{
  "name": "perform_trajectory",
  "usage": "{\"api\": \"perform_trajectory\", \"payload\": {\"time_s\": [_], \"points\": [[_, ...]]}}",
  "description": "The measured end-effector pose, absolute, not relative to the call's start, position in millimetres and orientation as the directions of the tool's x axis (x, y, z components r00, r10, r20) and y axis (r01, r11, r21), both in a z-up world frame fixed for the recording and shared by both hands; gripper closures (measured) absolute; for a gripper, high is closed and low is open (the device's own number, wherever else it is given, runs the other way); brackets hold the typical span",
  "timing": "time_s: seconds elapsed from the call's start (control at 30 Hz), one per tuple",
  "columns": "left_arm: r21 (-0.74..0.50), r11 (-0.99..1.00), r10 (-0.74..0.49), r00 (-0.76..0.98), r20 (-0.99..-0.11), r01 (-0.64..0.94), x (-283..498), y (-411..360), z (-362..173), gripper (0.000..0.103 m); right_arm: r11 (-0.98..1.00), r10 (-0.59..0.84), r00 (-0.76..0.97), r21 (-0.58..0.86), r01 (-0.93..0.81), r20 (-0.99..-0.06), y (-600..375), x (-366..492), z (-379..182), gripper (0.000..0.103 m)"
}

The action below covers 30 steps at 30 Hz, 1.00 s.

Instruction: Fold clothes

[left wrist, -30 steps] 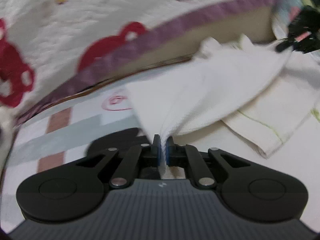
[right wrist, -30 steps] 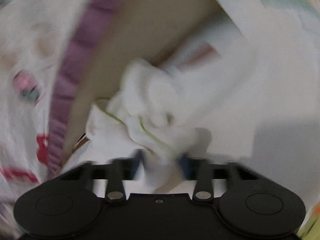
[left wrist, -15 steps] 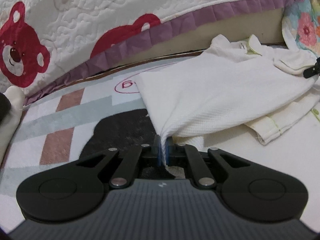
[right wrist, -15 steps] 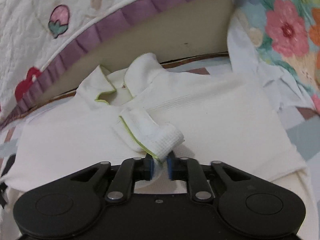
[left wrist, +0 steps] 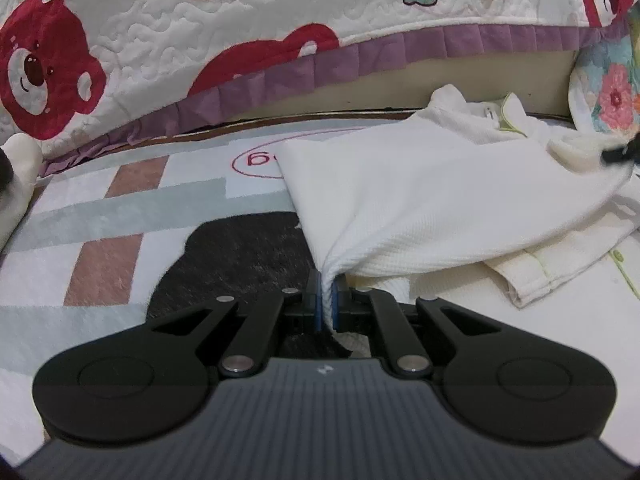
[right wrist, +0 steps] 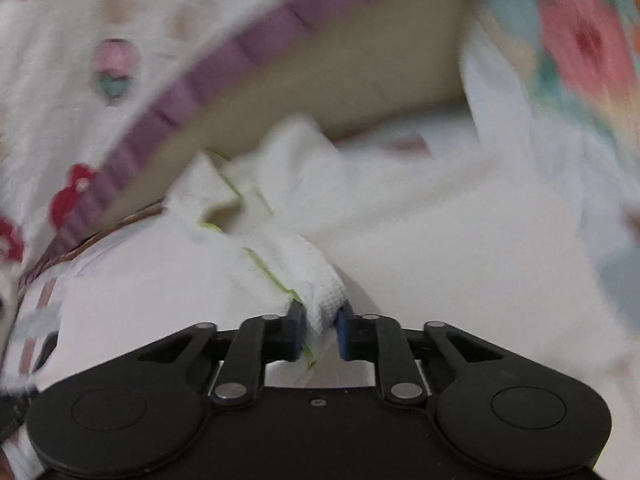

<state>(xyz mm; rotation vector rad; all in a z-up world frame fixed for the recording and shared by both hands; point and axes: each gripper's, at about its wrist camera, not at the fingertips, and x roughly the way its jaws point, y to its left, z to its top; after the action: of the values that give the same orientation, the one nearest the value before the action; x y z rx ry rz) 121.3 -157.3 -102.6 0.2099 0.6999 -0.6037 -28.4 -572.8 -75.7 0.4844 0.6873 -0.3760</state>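
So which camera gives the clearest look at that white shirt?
The left wrist view: the white shirt is sharp there, draped from the left tool. The right wrist view is blurred, showing only its green-trimmed edge pinched in the right tool.

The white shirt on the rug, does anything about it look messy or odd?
Somewhat. The white shirt is lopsided: its collar is bunched against the bed base, and the green-trimmed sleeve is crumpled in the right gripper. No damage shows.

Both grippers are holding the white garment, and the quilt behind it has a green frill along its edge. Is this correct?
Not quite: the frill on the quilt is purple, as the left wrist view shows. The left gripper and right gripper do both pinch the white garment.
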Motion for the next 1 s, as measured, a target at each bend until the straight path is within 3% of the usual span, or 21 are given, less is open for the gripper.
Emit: {"api": "perform_trajectory", "payload": {"time_s": [0.07, 0.1, 0.23, 0.4, 0.7, 0.9, 1.0], "points": [[-0.004, 0.805, -0.444, 0.599, -0.667, 0.593, 121.6, -159.1, -102.7, 0.098, 0.823, -0.208, 0.732, 0.289, 0.49, -0.648, -572.0, -38.0, -66.2, 0.089], [0.002, 0.802, -0.441, 0.593, -0.674, 0.598, 121.6, -160.7, -103.9, 0.098, 0.81, -0.236, 0.701, 0.262, 0.524, -0.673, -573.5, -38.6, -69.2, 0.084], [0.005, 0.8, -0.427, 0.575, -0.698, 0.6, 120.9, -163.0, -107.6, 0.098, 0.777, -0.33, 0.521, 0.087, 0.623, -0.787, -575.8, -35.3, -92.3, 0.083], [-0.028, 0.796, -0.441, 0.548, -0.711, 0.604, 124.6, -159.6, -103.5, 0.096, 0.75, -0.329, 0.539, 0.132, 0.648, -0.776, -580.0, -46.6, -85.0, 0.083], [-0.16, 0.819, -0.475, 0.494, -0.729, 0.552, 135.2, -148.4, -92.4, 0.071, 0.727, -0.343, 0.553, 0.157, 0.668, -0.76, -585.1, -45.9, -77.1, 0.076], [-0.151, 0.815, -0.469, 0.484, -0.738, 0.559, 132.0, -153.1, -84.8, 0.06, 0.709, -0.352, 0.529, 0.148, 0.689, -0.772, -591.1, -55.3, -81.8, 0.075], [-0.145, 0.811, -0.468, 0.479, -0.743, 0.567, 129.2, -156.4, -80.1, 0.06, 0.706, -0.351, 0.53, 0.153, 0.691, -0.772, -593.5, -60.6, -81.9, 0.075]]}}
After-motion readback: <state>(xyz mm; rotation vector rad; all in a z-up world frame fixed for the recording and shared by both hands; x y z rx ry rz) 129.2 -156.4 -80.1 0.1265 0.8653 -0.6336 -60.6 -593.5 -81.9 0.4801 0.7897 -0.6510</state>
